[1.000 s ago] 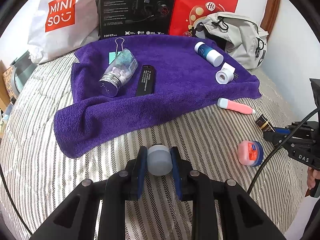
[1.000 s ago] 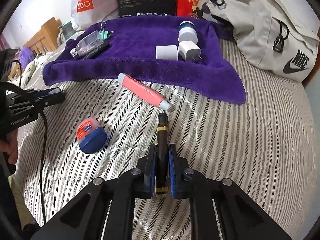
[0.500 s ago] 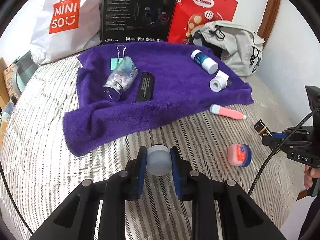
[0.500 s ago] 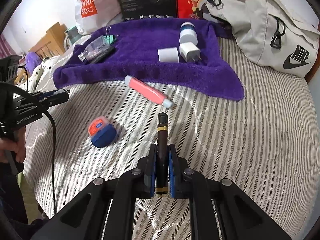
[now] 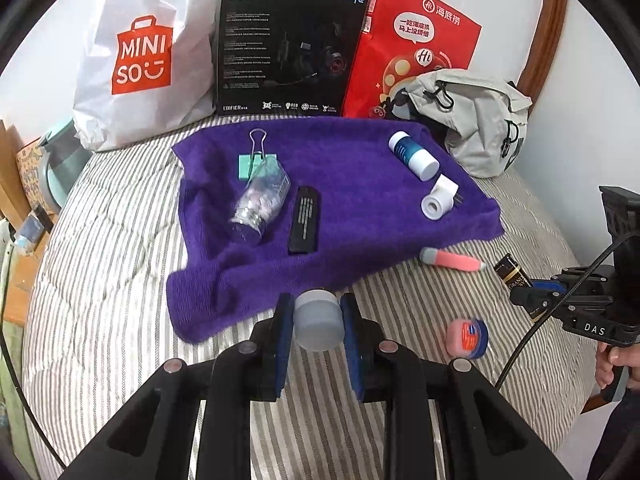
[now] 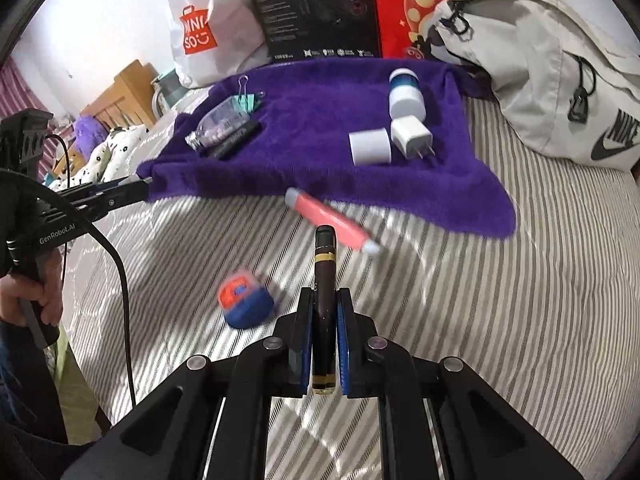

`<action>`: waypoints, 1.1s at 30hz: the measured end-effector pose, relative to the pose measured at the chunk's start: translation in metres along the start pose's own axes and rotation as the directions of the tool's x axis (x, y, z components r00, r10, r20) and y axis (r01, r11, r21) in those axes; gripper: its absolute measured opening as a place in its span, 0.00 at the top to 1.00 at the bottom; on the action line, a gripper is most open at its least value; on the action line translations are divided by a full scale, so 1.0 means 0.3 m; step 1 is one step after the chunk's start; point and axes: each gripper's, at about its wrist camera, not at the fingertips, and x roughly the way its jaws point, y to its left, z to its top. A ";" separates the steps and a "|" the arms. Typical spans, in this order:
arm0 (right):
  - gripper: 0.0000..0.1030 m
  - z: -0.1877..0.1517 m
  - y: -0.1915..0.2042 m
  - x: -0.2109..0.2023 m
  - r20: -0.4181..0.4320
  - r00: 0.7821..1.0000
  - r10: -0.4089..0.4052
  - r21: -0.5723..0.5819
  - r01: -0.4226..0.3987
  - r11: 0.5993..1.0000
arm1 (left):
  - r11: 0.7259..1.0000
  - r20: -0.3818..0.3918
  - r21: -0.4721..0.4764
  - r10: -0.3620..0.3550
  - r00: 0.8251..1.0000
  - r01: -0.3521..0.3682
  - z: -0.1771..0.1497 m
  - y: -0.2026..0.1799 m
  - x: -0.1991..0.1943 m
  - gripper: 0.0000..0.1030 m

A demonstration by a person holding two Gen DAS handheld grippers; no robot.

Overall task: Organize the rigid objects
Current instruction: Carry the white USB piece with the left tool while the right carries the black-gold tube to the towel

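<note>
Left gripper (image 5: 319, 326) at lower centre of the left view, pressed on both sides of a grey jar (image 5: 319, 325), held above the striped bed (image 5: 100, 280) just at the near edge of the purple towel (image 5: 352, 208). Right gripper (image 6: 325, 320) at lower centre of the right view, pinching a dark tube (image 6: 324, 280) with gold bands, pointing forward along the fingers; same tube also seen at right edge of the left view. On the towel, upper left part: a glass bottle (image 5: 262, 202) lying on its side, touching a green binder clip (image 5: 256, 160), and a black bar (image 5: 305, 219) just beside the bottle. On the towel, upper right part: a blue and white bottle (image 5: 413, 155) lying down, near a white roll (image 5: 434, 205) and a white charger (image 6: 412, 136), roll and charger touching. On the bed below the towel's right edge: a pink tube (image 5: 452, 258), close to the towel but off it. Lower right of the left view: a small pink and blue tin (image 5: 468, 338), alone on the stripes, well apart from the towel. Across the top of both views: a white bag (image 5: 148, 52), a black box (image 5: 288, 48), a red bag (image 5: 412, 44) and a grey backpack (image 5: 476, 120), standing against the wall behind the towel. A hand (image 6: 28, 292) at left edge of the right view, around the left gripper's handle.
</note>
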 end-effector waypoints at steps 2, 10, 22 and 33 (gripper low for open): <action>0.90 0.024 0.001 0.003 0.001 1.000 0.010 -0.002 -0.010 1.000 | 1.000 0.002 0.000 0.001 1.000 -0.001 0.018 0.003 0.004 0.78; 0.90 0.159 -0.010 0.023 0.029 0.999 0.037 -0.012 -0.037 0.999 | 1.000 -0.002 -0.015 0.000 1.000 0.000 0.111 0.032 0.058 0.78; 0.90 0.372 -0.043 0.162 0.014 0.999 0.040 -0.031 -0.039 0.999 | 1.000 -0.015 -0.025 0.001 1.000 -0.002 0.188 0.052 0.153 0.78; 0.90 0.503 -0.111 0.337 -0.017 1.000 -0.027 0.021 0.027 0.999 | 0.999 -0.043 -0.028 -0.021 0.999 0.020 0.217 0.065 0.209 0.78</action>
